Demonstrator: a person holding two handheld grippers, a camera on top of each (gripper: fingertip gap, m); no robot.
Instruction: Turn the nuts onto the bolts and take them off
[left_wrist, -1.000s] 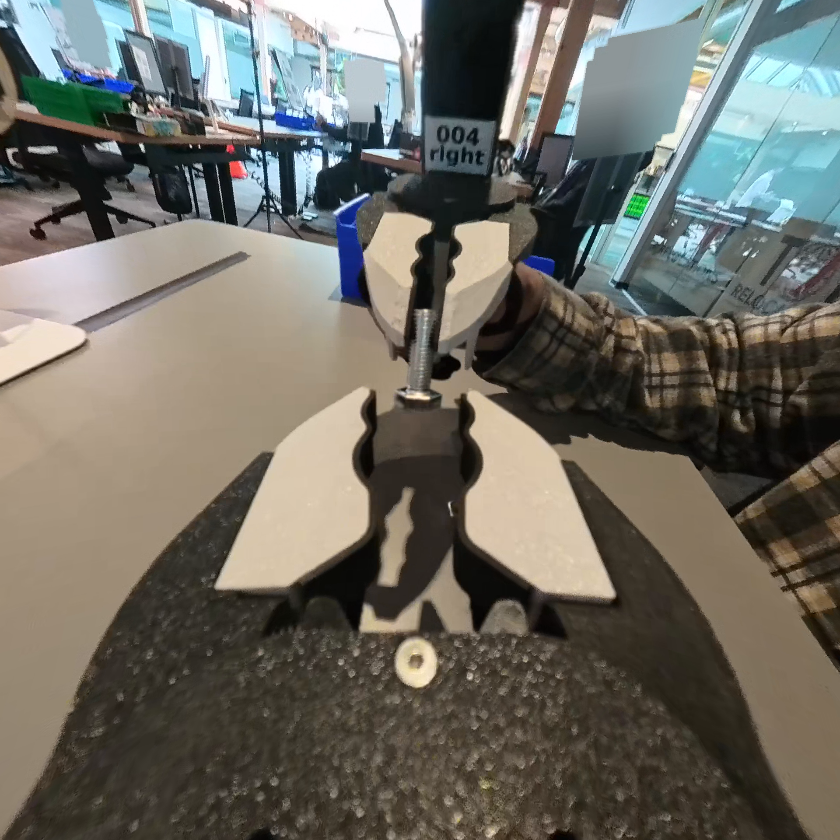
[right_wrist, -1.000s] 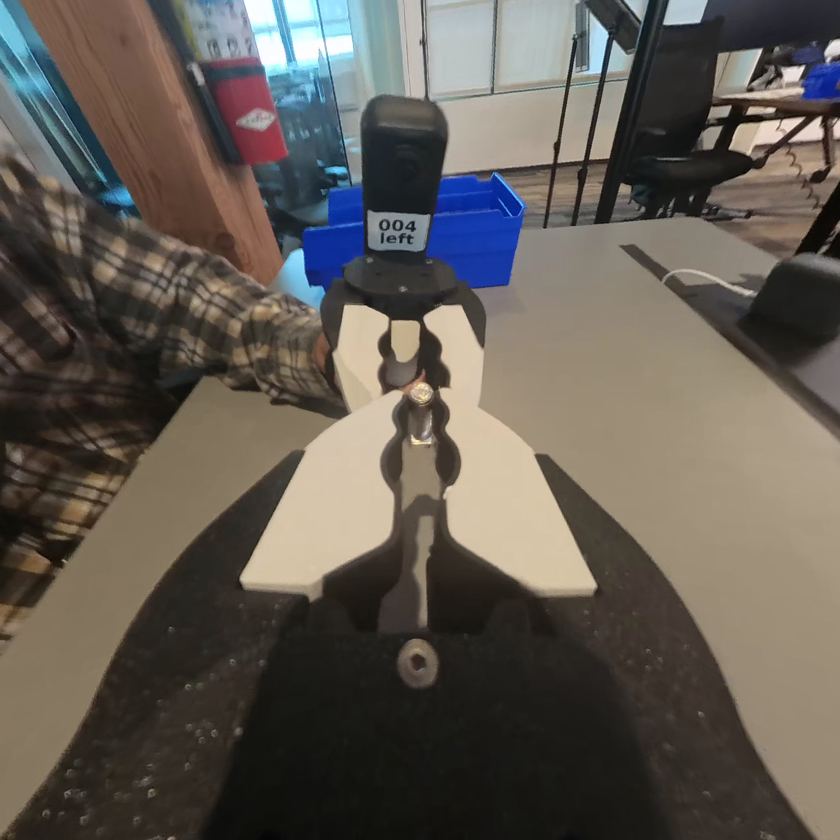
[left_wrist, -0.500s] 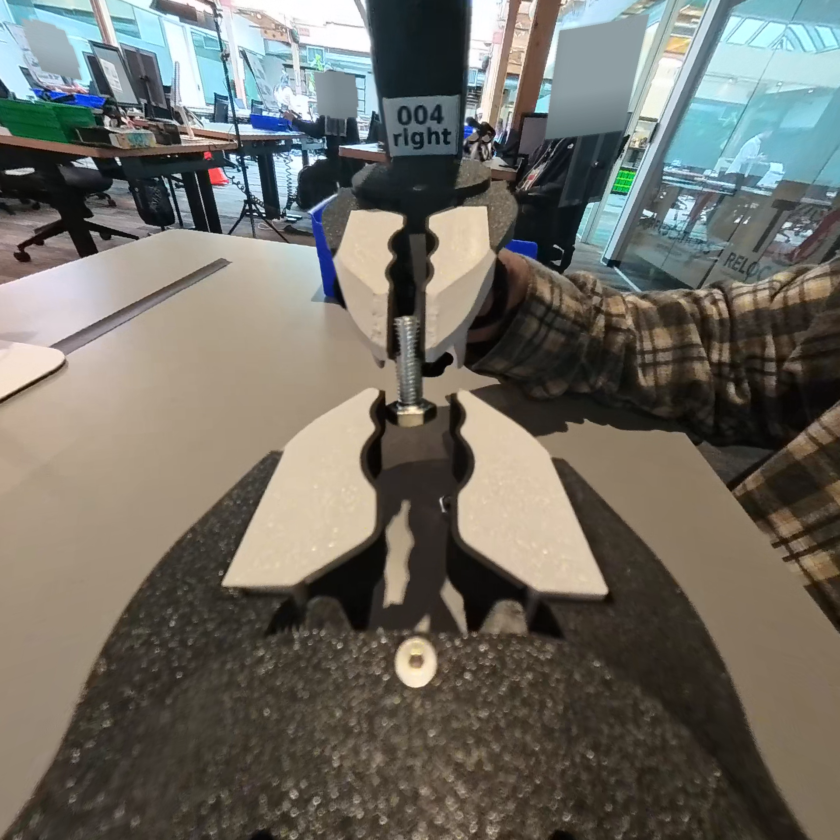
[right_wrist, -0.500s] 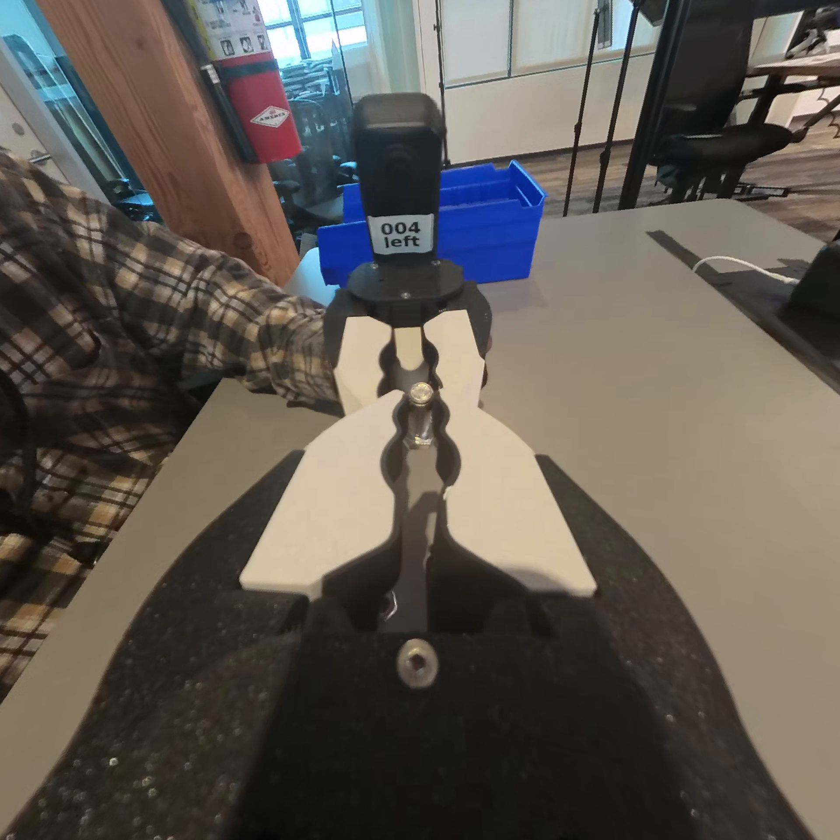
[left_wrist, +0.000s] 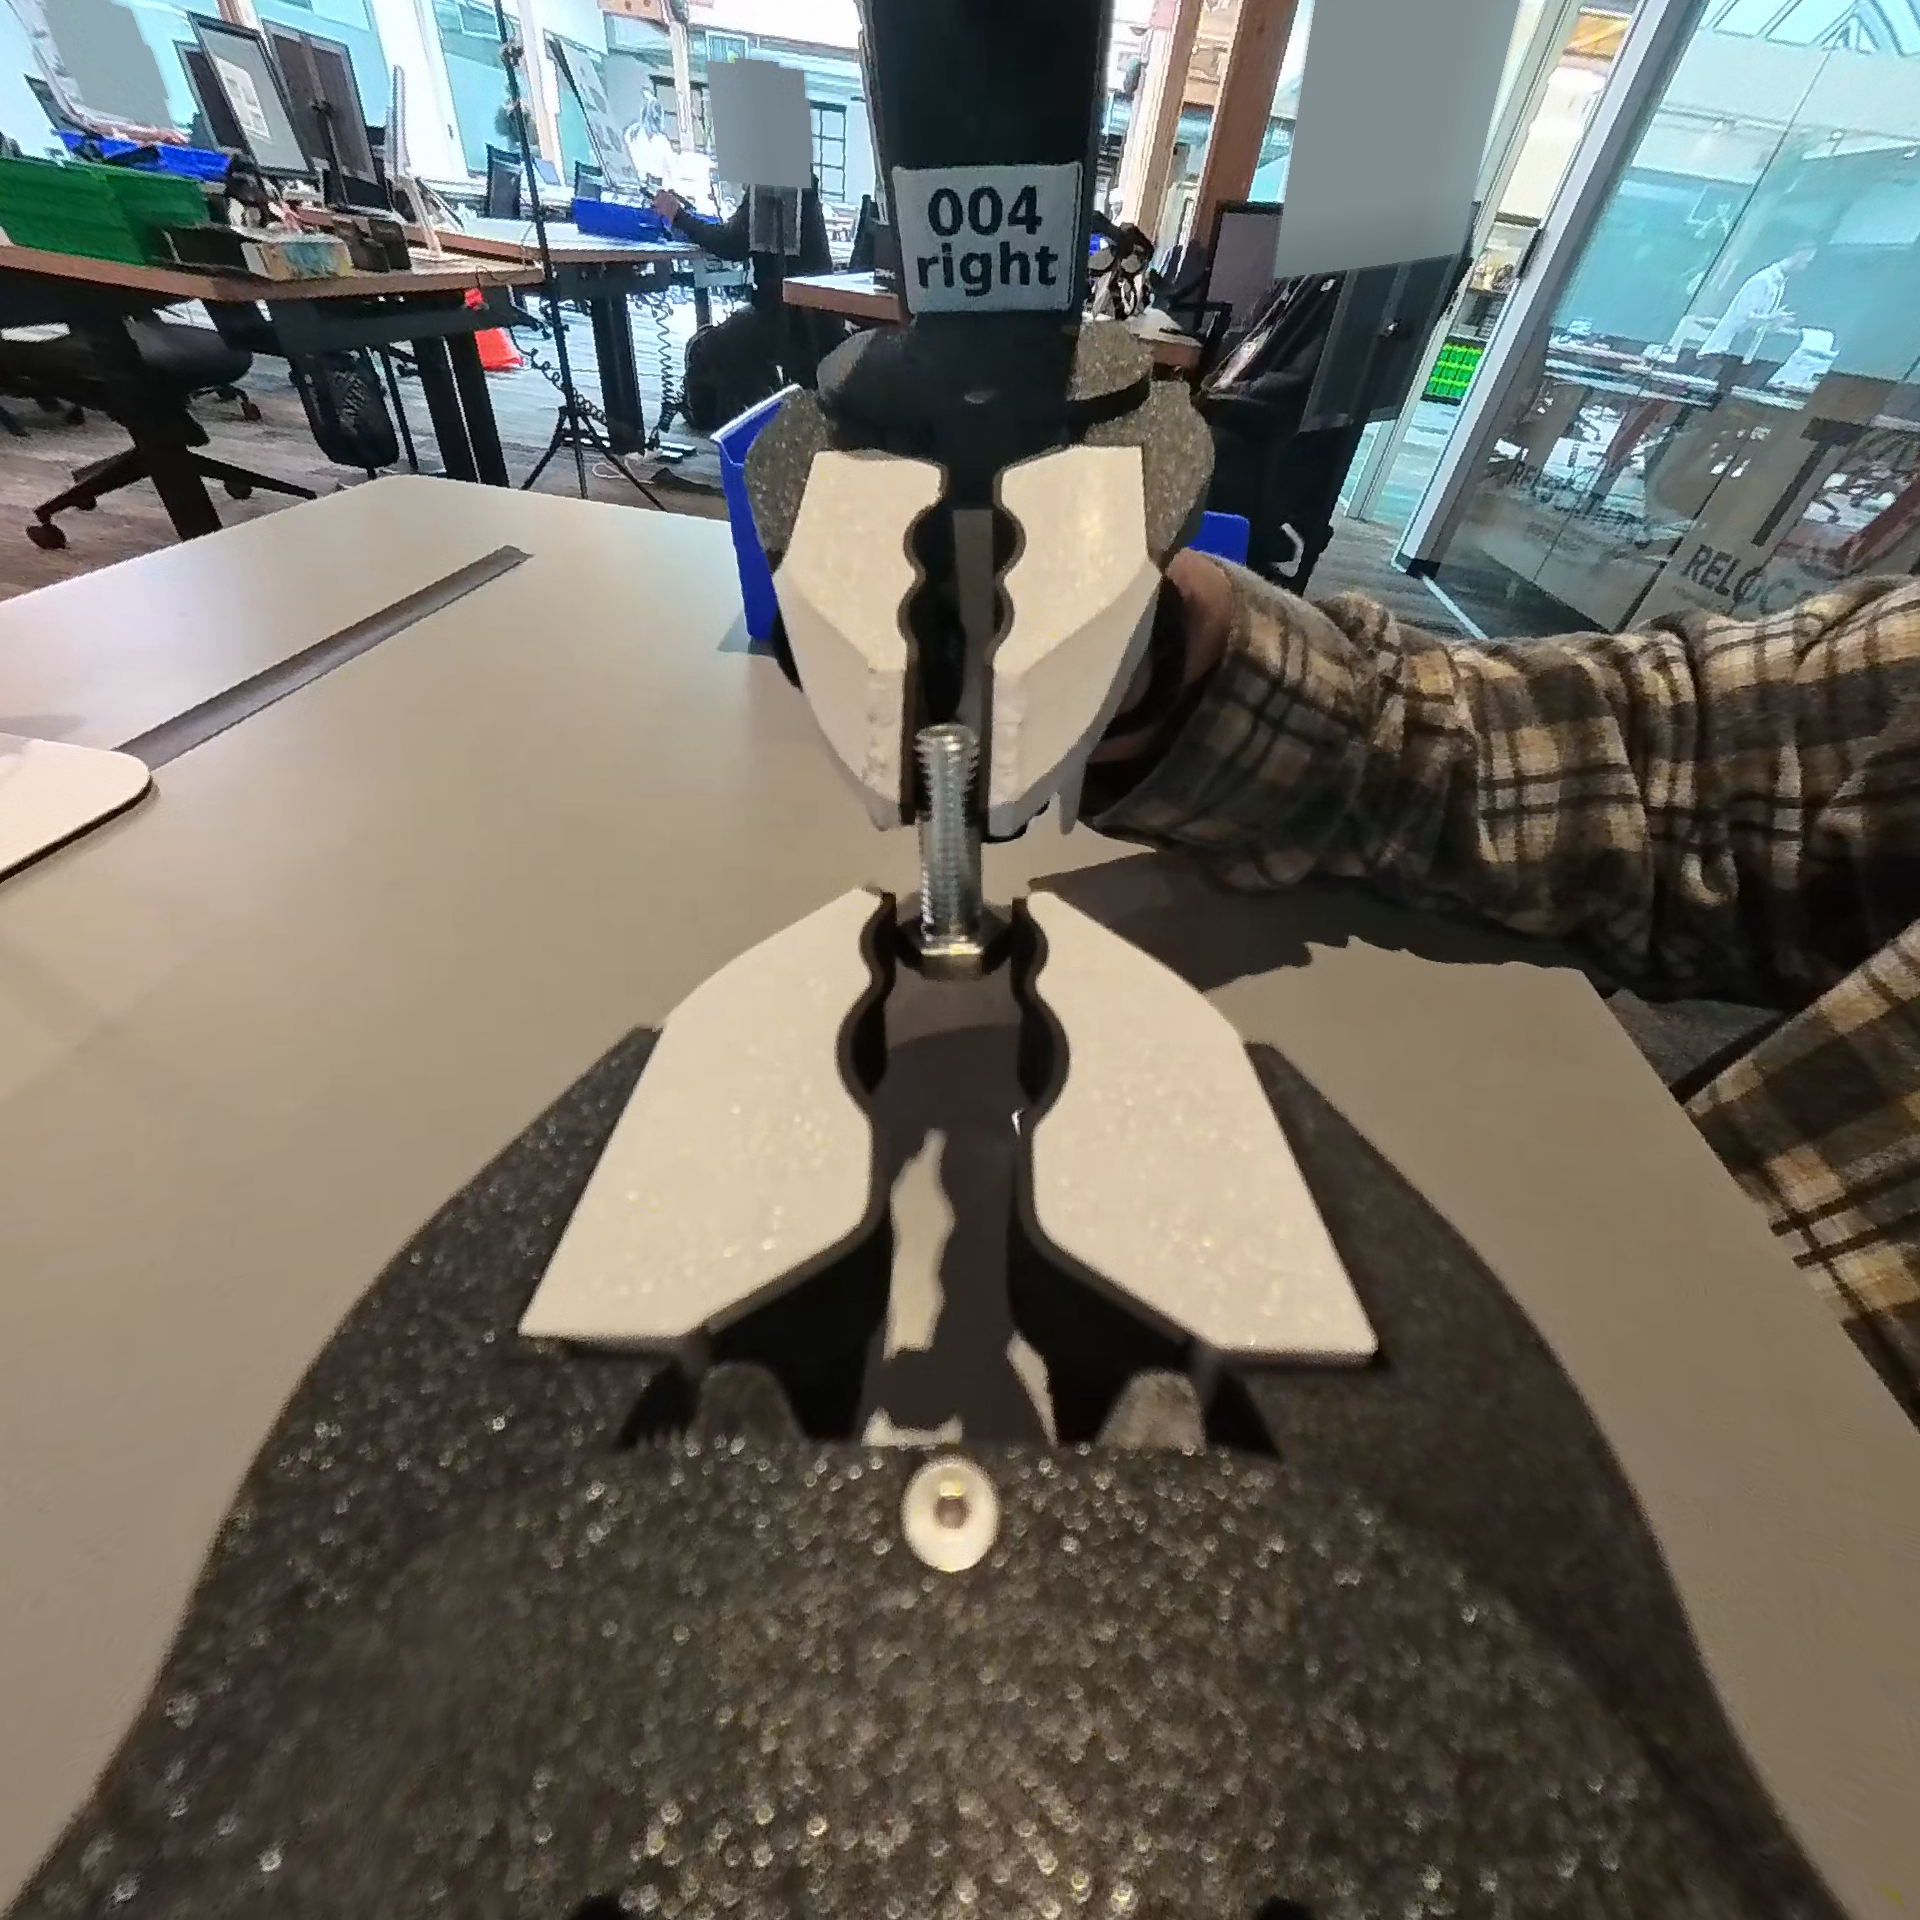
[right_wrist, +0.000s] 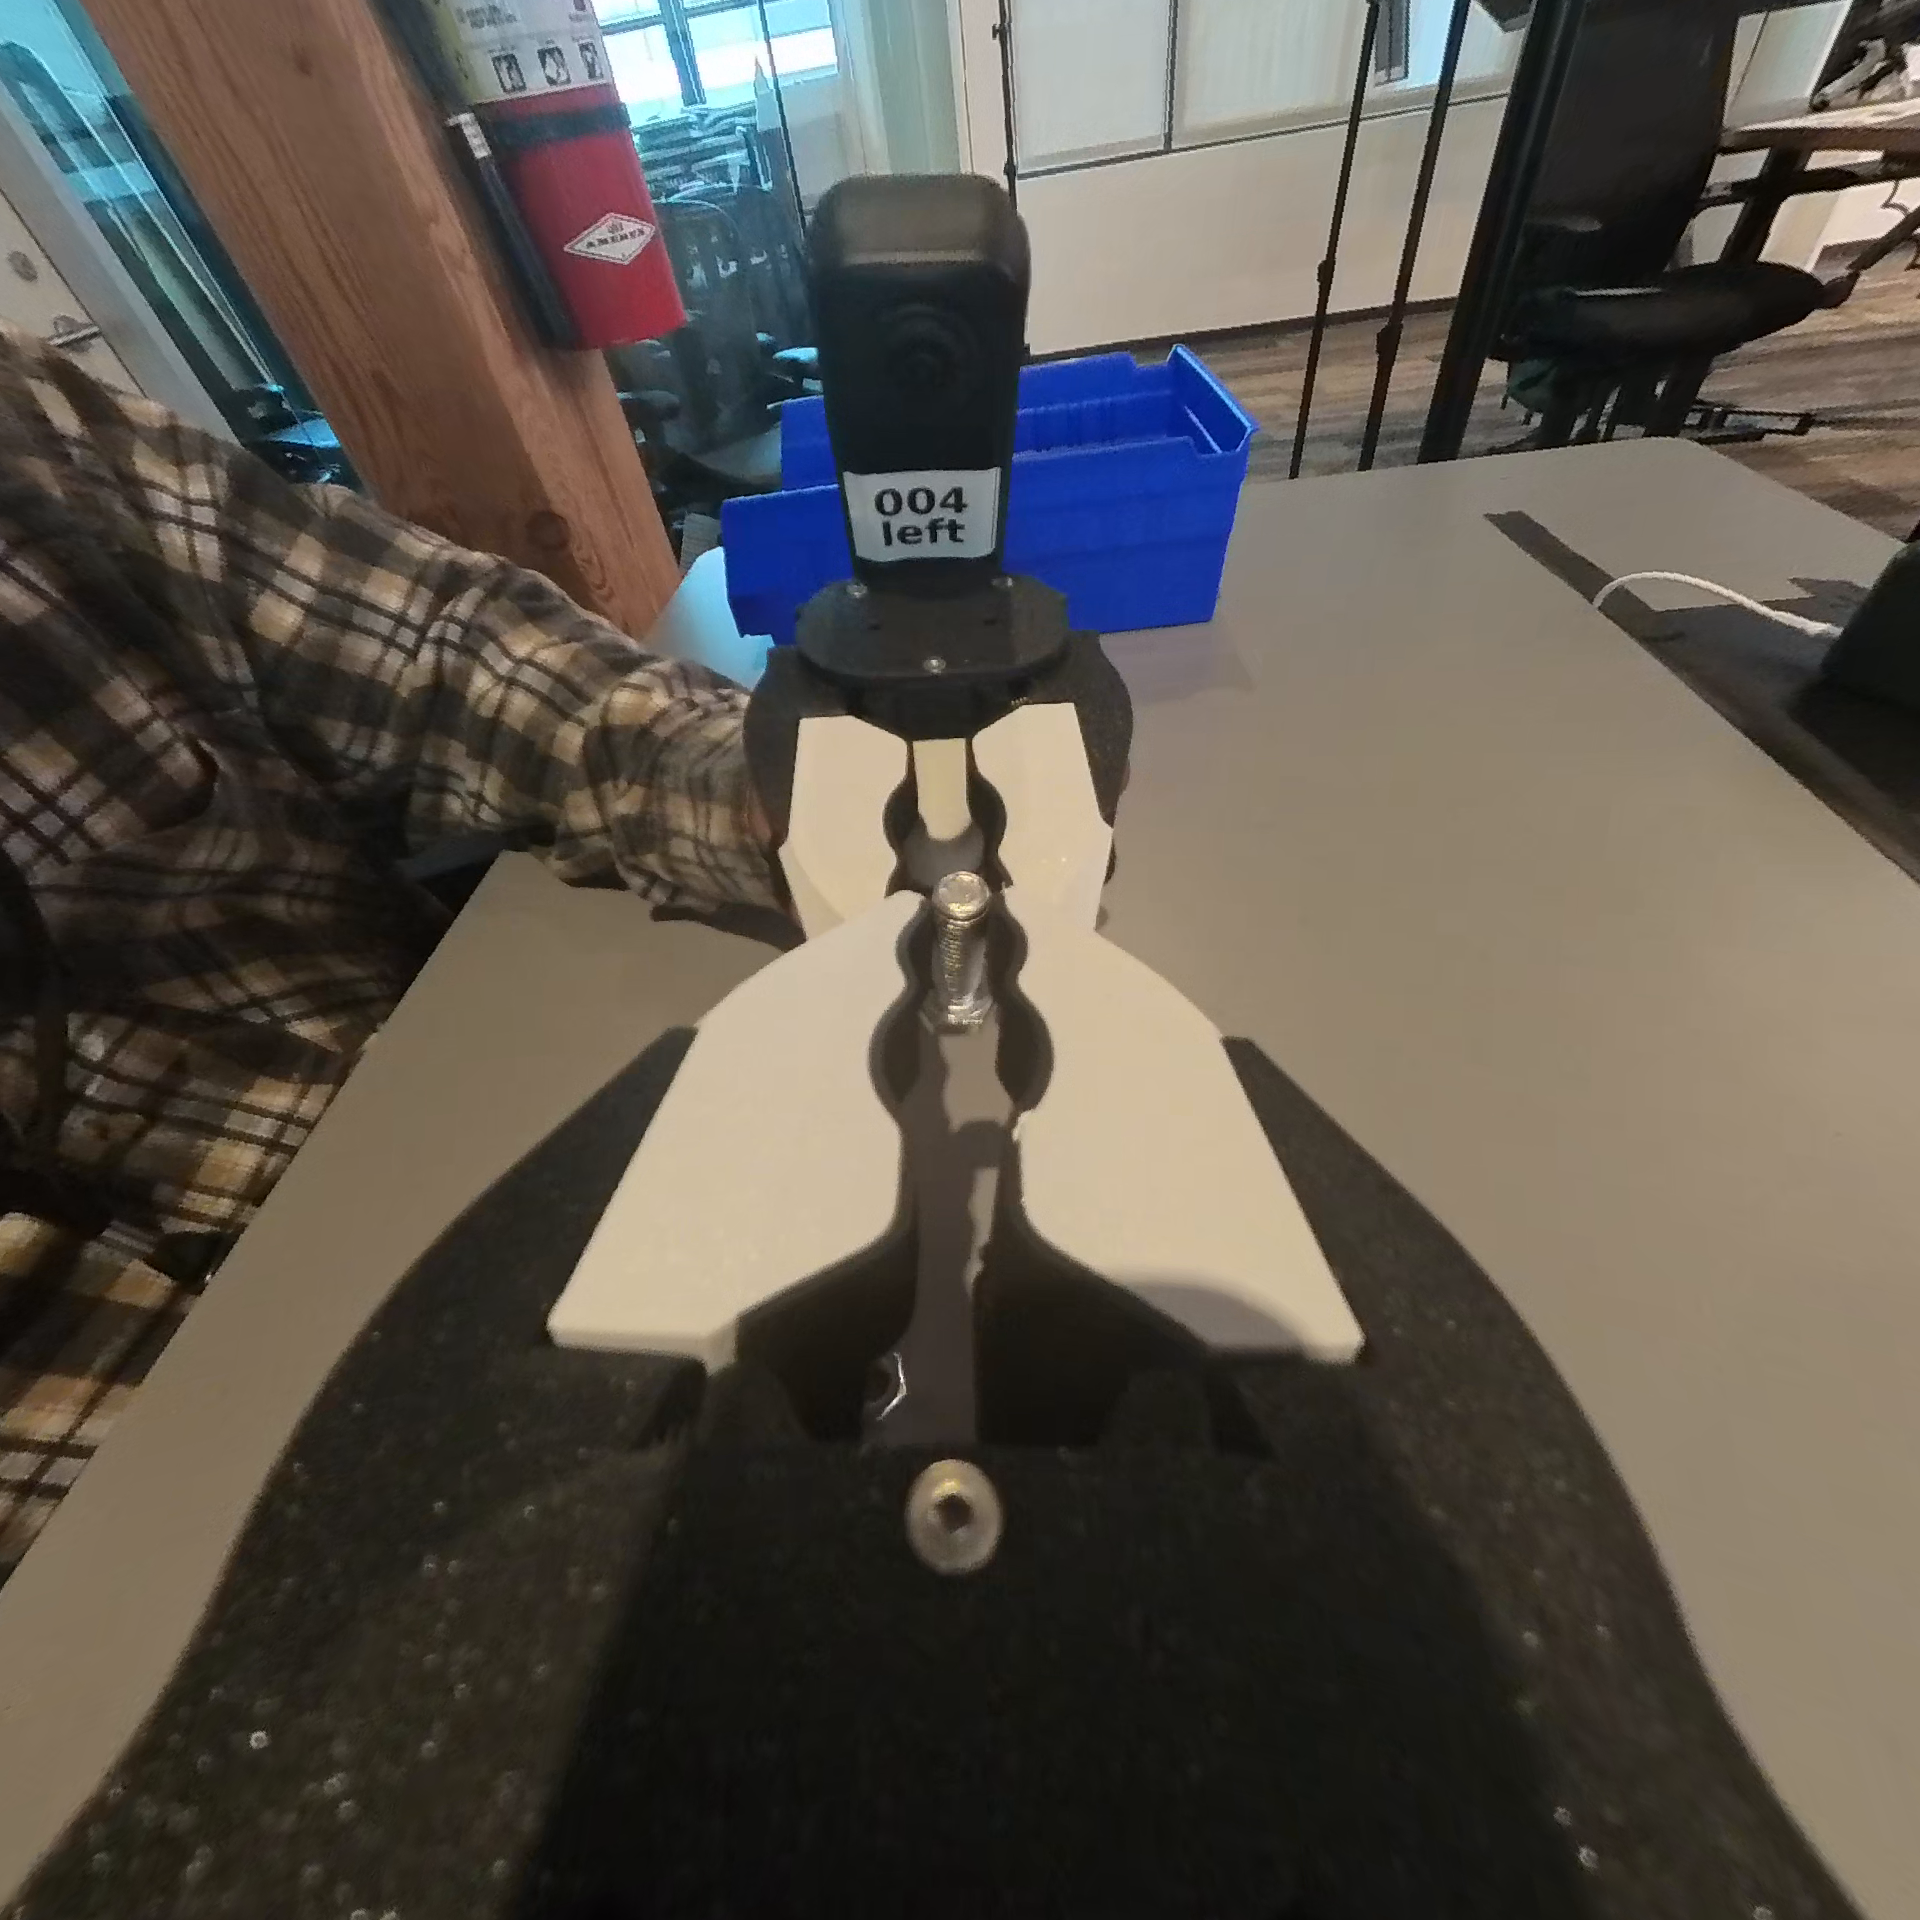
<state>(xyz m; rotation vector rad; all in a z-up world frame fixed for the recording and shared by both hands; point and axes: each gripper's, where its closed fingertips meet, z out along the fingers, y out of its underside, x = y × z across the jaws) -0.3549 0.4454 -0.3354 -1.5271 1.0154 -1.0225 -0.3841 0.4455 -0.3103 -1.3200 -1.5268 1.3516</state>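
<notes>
While the bolt (left_wrist: 943, 831) hangs in the air above the grey table (left_wrist: 416, 831), bridged between my two claws, I report from the left. Left claw (left_wrist: 956, 914): fingers partly spread, tips set either side of a hex piece (left_wrist: 951, 948) at the near end of the thread. Narrow dark gaps show on both sides, so I cannot tell whether the pads bear on it. Centre: the threaded shaft runs straight from that hex piece into my right claw (left_wrist: 951, 821). Right claw: fingers pressed together on the far stretch of the bolt, which sits in the scalloped notch near the tips. Handling, in my judgement: bright steel, small, light, rigid and not fragile, but smooth and apt to roll or twist in the pads. The sound hold is flat-to-flat across the hex; gripping the thread invites slip and skew. Further right, a plaid sleeve (left_wrist: 1507, 748) reaches in behind the right claw. Not established: which hex is nut and which is bolt head, since the right wrist view shows a second hex shape inside the right claw's notch; how far the nut is run on; and the hands, which are hidden behind both claws.
</notes>
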